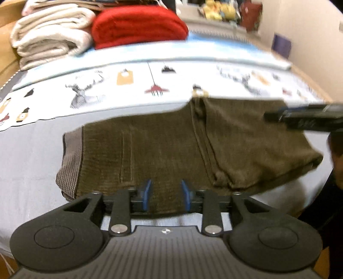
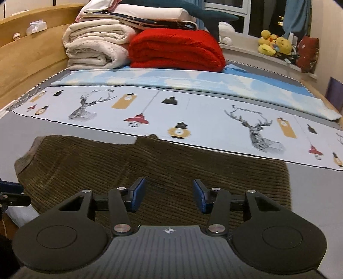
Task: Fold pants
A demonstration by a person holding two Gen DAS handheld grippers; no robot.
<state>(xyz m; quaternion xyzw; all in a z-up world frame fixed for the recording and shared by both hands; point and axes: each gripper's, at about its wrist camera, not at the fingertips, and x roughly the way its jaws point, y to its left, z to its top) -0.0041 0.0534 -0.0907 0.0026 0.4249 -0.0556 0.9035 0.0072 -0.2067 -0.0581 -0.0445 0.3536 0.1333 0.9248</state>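
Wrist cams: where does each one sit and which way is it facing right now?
Left wrist: rides the left gripper, low over the near edge of the pants, facing across the bed to the red blanket; its blue pads stand open, and the right gripper pokes in at right.
Right wrist: rides the right gripper, open over the pants, facing the window and toys; part of the left gripper shows at left.
Shared: pants, deer sheet, red and cream blankets.
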